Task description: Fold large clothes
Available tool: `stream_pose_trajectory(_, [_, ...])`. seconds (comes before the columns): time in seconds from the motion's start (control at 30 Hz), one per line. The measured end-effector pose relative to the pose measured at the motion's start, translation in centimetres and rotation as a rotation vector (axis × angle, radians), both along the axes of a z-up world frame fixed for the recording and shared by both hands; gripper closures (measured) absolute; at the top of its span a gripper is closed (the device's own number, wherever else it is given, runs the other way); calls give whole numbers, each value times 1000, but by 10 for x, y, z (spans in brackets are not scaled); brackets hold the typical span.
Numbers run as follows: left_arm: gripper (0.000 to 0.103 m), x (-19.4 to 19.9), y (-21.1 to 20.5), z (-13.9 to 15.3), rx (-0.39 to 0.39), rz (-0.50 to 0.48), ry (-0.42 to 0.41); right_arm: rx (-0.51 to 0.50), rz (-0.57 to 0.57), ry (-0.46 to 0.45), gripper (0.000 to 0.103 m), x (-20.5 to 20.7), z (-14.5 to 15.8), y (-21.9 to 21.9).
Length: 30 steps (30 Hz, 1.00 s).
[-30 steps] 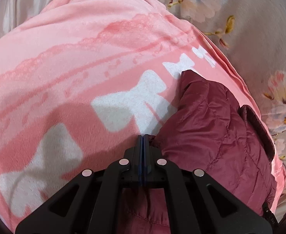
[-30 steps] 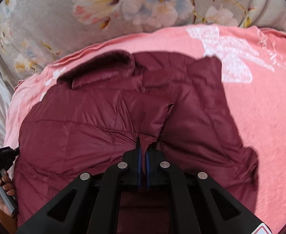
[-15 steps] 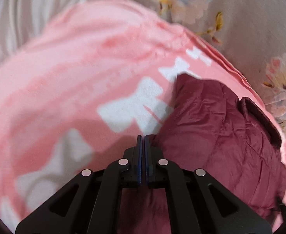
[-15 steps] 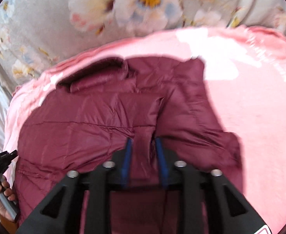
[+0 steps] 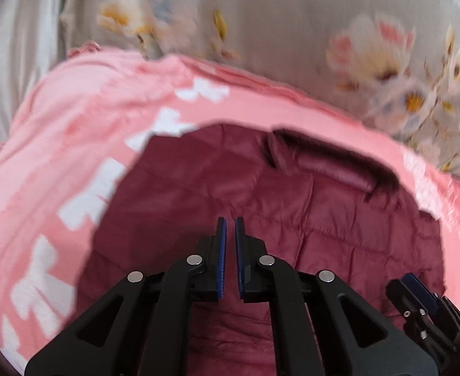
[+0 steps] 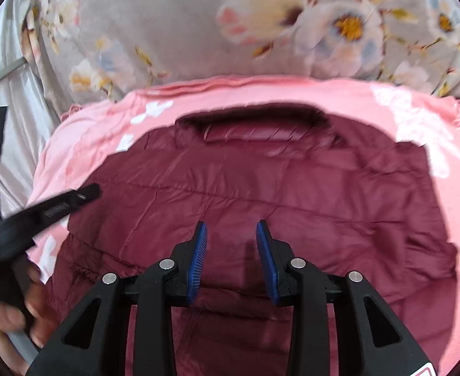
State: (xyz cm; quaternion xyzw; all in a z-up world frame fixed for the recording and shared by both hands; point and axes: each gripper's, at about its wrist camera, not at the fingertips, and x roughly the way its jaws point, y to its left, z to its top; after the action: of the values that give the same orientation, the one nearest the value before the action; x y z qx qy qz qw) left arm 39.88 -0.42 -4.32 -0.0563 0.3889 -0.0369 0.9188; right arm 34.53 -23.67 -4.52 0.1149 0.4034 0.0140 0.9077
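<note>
while your two grippers hang over the bed, the maroon puffer jacket [image 6: 261, 206] lies spread on the pink blanket [image 6: 411, 116], its collar [image 6: 255, 131] toward twelve o'clock in the right wrist view. your right gripper [image 6: 231, 228] has its jaws spread, with only a slight change in the last half second, and nothing sits between the blue pads [image 6: 198, 257]; jacket fabric shows through the gap. your left gripper [image 5: 230, 222] has jaws that have just been opening, now parted by a narrow slit, with no cloth caught between them. in the left wrist view the jacket fills the middle, the collar sits at about one o'clock, and the blanket's white bow prints [image 5: 89, 194] run along nine to eleven o'clock. the floral bedsheet [image 5: 292, 25] lies beyond the blanket at twelve o'clock. your right gripper's tip shows at four o'clock in that view. in the right wrist view your left hand [image 6: 13, 310] grips its tool at eight o'clock, blurred.
</note>
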Motion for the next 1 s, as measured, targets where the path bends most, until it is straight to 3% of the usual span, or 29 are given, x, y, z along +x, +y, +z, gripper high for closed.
stream_pose_trajectory(0.13, [97, 4, -6, -28, 30, -1, 51, 1, 29, 41, 73, -3, -16, 12])
stream_pose_trajectory(0.27, [97, -5, -5, -39, 70, -9, 45, -45, 59, 55, 73, -13, -25, 24])
stream_pose_trajectory(0.63, [98, -10, -8, -55, 124, -11, 41, -115, 52, 64, 73, -19, -38, 35])
stream_pose_trajectory(1.0, [99, -11, -17, -61, 194, -9, 33, -106, 52, 62, 73, -18, -39, 32])
